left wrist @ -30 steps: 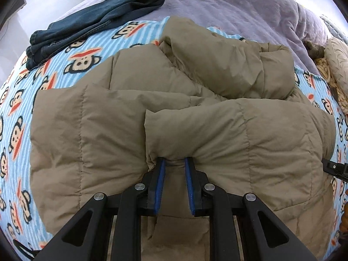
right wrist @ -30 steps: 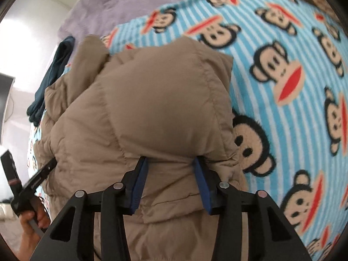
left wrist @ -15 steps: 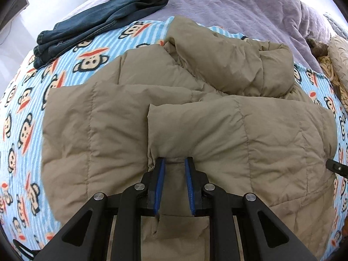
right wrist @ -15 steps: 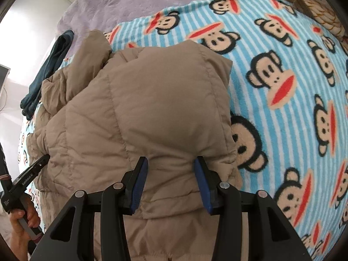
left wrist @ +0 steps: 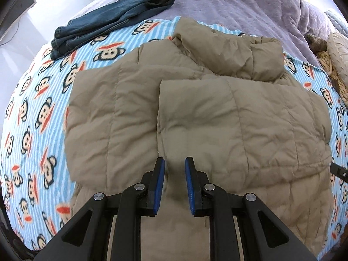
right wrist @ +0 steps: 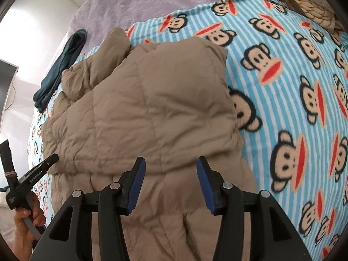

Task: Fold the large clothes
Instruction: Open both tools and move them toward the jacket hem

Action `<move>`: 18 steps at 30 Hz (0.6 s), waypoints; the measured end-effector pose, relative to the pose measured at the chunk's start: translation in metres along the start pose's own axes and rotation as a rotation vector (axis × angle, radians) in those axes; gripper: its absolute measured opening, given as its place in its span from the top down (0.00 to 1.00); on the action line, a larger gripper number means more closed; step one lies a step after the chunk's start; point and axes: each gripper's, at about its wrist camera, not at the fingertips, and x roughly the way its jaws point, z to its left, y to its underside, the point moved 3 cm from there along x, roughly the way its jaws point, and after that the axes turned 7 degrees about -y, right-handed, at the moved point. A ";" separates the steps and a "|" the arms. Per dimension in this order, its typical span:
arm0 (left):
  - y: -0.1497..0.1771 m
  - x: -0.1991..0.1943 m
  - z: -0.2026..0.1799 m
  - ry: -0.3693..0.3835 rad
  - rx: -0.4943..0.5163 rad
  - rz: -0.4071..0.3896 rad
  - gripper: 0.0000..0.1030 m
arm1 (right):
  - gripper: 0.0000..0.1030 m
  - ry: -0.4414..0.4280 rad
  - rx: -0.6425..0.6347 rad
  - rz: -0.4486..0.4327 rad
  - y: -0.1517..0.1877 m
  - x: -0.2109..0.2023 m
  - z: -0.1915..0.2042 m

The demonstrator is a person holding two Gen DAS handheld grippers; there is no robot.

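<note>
Left wrist view: the left tool (left wrist: 175,163) hangs above the khaki puffer jacket (left wrist: 217,113), its blue pads a narrow gap apart with nothing between them — the fabric lies below, clear of the pads. The jacket is spread on the monkey-print blanket (left wrist: 32,113) on the bed, one panel folded over toward 3 o'clock, its hood bunched at 12 o'clock. Folded jeans (left wrist: 113,19) lie at 11 o'clock, half on the purple cover (left wrist: 239,4).

Right wrist view — the right tool (right wrist: 170,163) is opening, its jaws wide over the jacket's (right wrist: 152,108) folded edge, pads not pressing the cloth. At 8 o'clock a hand (right wrist: 26,219) grips the other tool's handle.
</note>
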 end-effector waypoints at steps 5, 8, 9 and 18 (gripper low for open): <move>0.018 -0.010 0.004 -0.001 0.002 -0.001 0.76 | 0.37 -0.018 0.030 0.007 0.021 -0.006 0.000; 0.029 -0.014 0.009 -0.025 -0.007 -0.001 0.02 | 0.22 -0.028 0.041 0.008 0.032 -0.011 0.000; 0.033 -0.017 0.011 -0.030 -0.009 -0.017 0.01 | 0.20 -0.026 0.044 0.007 0.035 -0.013 0.000; 0.087 -0.013 0.027 -0.008 0.020 0.067 0.01 | 0.11 -0.009 0.054 -0.006 0.066 -0.025 0.005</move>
